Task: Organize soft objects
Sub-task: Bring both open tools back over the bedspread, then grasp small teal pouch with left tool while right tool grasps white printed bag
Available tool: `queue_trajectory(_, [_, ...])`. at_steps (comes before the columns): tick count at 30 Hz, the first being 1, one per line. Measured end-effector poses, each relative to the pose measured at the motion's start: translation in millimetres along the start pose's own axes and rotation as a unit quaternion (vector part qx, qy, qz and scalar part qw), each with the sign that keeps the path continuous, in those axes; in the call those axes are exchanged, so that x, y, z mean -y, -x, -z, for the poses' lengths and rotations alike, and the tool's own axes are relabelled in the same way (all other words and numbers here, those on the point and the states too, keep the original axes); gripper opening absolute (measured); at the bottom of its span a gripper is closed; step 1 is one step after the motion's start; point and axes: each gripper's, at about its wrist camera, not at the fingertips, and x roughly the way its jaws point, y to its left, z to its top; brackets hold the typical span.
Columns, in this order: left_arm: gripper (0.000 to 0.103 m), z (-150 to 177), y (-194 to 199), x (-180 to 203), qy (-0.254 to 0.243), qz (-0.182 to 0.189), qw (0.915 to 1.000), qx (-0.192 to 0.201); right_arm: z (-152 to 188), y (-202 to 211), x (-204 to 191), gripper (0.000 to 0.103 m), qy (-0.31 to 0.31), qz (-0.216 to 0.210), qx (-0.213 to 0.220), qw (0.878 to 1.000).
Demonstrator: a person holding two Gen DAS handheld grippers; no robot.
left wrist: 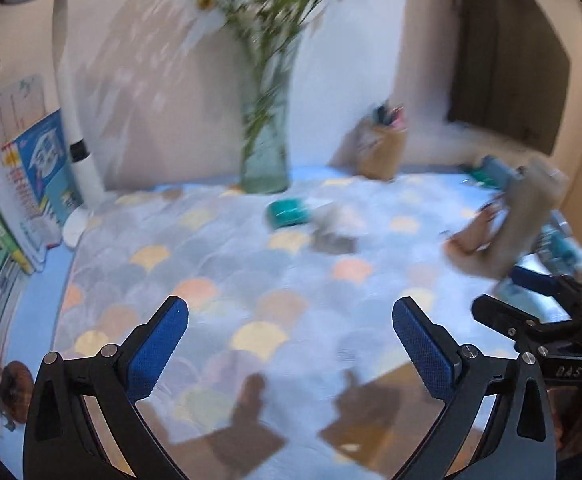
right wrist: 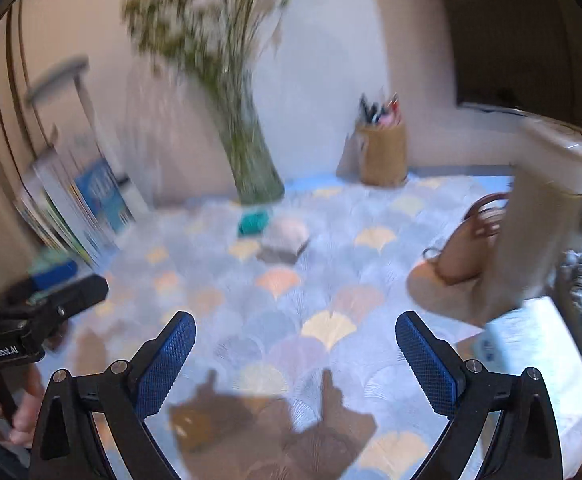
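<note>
A teal soft object (left wrist: pixel 289 212) lies on the patterned cloth near the vase, with a pale grey-pink soft object (left wrist: pixel 337 228) beside it on the right. Both show in the right wrist view too, the teal one (right wrist: pixel 253 220) and the pale one (right wrist: pixel 287 236). My left gripper (left wrist: pixel 290 344) is open and empty above the cloth, well short of them. My right gripper (right wrist: pixel 295 356) is open and empty too; its body shows at the right edge of the left wrist view (left wrist: pixel 539 312). Both views are blurred.
A glass vase of flowers (left wrist: pixel 265 148) and a brown pen cup (left wrist: pixel 383 152) stand at the back. Books (left wrist: pixel 31 184) and a white lamp (left wrist: pixel 75 120) are on the left. A tan bag (right wrist: pixel 471 248) and a beige upright container (right wrist: pixel 539 216) stand on the right, blue-white items beyond.
</note>
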Motion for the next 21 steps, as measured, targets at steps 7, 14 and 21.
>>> queue_trajectory(7, [0.102, 24, -45, -26, 0.019, -0.014, 0.9996, -0.017, 14, -56, 3, 0.100, -0.004, 0.009, -0.035, 0.999])
queue_trajectory(14, [0.102, 36, -64, -38, 0.042, -0.020, 0.9989, -0.013, 22, -76, -3, 0.100, 0.018, 0.036, -0.047, 0.998])
queue_trajectory(21, [0.102, 40, -66, -44, 0.062, -0.021, 0.9978, -0.010, 23, -81, -5, 0.100, 0.023, 0.042, -0.046, 0.998])
